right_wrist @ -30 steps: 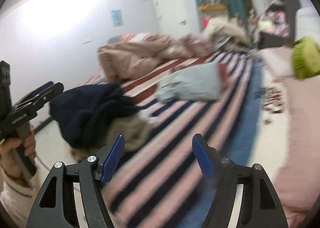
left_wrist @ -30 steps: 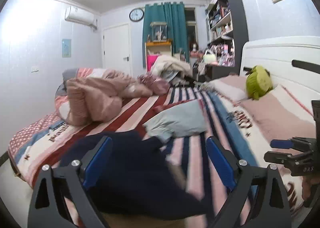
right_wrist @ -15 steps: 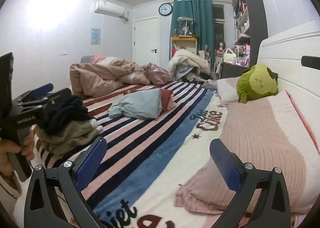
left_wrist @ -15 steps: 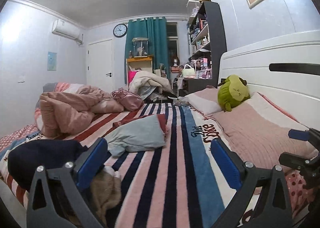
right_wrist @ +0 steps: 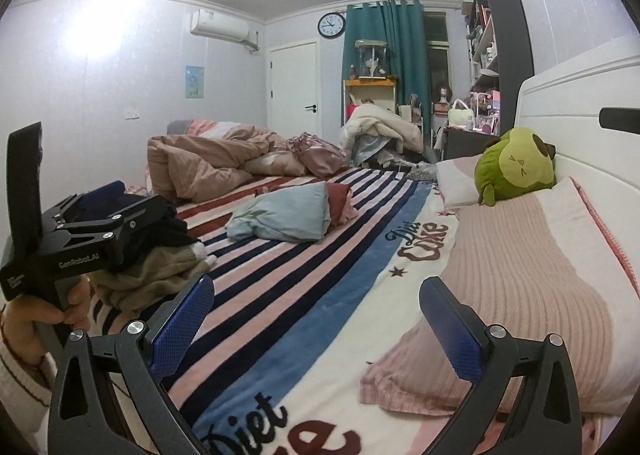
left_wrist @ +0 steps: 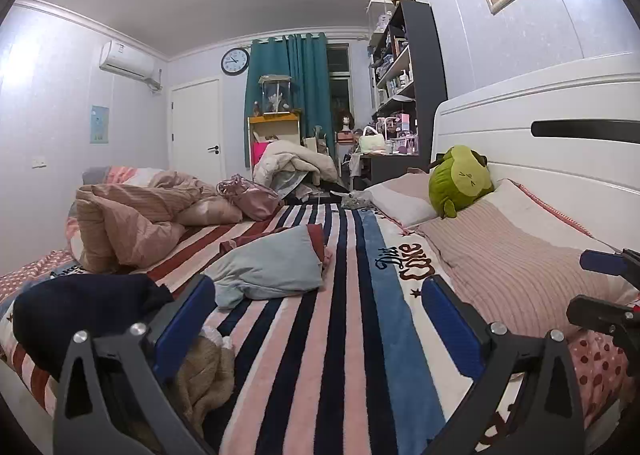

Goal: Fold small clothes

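A dark navy garment (left_wrist: pixel 84 311) lies on a tan garment (left_wrist: pixel 204 375) at the bed's near left edge; both show in the right wrist view (right_wrist: pixel 160 267). A light blue garment (left_wrist: pixel 272 263) with a dark red one (right_wrist: pixel 340 199) beside it lies mid-bed. My left gripper (left_wrist: pixel 316 315) is open and empty, held above the striped blanket (left_wrist: pixel 340 335) just right of the navy pile. My right gripper (right_wrist: pixel 316 315) is open and empty above the blanket's near part. The left gripper's body (right_wrist: pixel 80 239) shows in the right wrist view.
A crumpled pink duvet (left_wrist: pixel 132 219) lies at the far left. Pink pillows (left_wrist: pixel 512 263) and a green plush (left_wrist: pixel 460 179) lie along the white headboard (left_wrist: pixel 540 127) on the right. A cluttered shelf and desk stand beyond the bed.
Both grippers have lifted and pulled back from the navy pile, now looking level along the bed. The navy garment lies at the left edge, let go.
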